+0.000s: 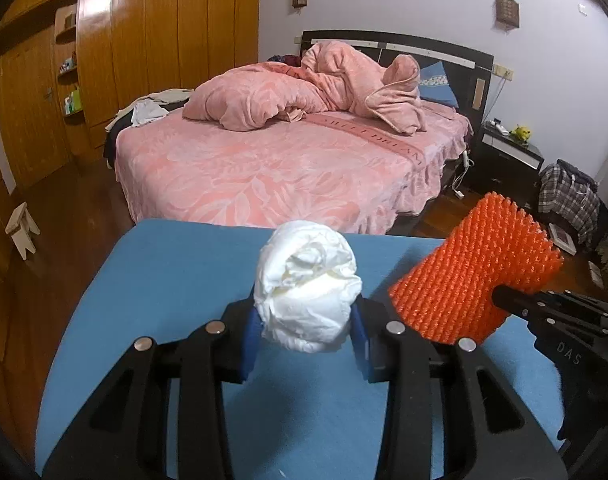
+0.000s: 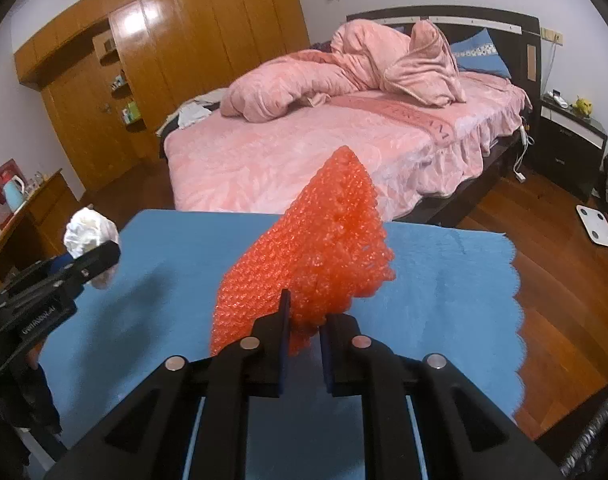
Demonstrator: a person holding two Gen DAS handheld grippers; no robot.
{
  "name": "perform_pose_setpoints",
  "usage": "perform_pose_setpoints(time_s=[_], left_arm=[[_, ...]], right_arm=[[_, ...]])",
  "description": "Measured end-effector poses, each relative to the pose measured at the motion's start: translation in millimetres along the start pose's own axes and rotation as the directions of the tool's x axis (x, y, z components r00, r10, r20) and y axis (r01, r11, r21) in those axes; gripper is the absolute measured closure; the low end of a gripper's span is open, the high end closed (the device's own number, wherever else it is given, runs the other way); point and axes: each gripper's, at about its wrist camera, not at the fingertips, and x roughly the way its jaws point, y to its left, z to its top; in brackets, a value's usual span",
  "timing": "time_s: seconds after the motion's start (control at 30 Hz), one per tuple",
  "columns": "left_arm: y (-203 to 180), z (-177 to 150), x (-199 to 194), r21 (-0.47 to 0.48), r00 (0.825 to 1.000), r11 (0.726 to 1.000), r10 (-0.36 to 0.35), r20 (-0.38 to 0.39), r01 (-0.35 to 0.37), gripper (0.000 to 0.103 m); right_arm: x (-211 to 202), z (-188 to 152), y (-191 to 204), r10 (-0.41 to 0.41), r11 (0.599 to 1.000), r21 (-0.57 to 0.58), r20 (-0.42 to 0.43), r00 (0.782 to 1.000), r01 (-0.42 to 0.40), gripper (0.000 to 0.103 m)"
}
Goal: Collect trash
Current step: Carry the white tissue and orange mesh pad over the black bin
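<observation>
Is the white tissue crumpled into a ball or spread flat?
Crumpled. The white tissue is a wrinkled wad, pinched between the left gripper pads above the blue cloth.

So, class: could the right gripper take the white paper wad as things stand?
Probably not: the right gripper is already shut on the orange foam net, and the left gripper holds the paper wad.

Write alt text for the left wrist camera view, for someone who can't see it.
The left tongs grip a crumpled white paper wad above a blue cloth. At right, the right tongs hold an orange foam net. Behind is a bed with pink bedding.
</observation>
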Motion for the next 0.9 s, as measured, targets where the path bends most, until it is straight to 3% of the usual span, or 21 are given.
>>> perform_pose_setpoints(time_s=[0.33,0.9], left_arm=[[-26,-15,-53,-0.004,0.999,1.000,-0.027,0.026,0.028,0.066],[-90,-60,-130,0.045,0.995,0.995,-0.092,0.038,0.090,0.066]], right_arm=[[-71,-19,4,-0.002,1.000,0.001,0.039,0.999,0.002,0.090],[-186,-63,-27,-0.036,0.997,0.066,0.109,0.993,0.029,0.090]])
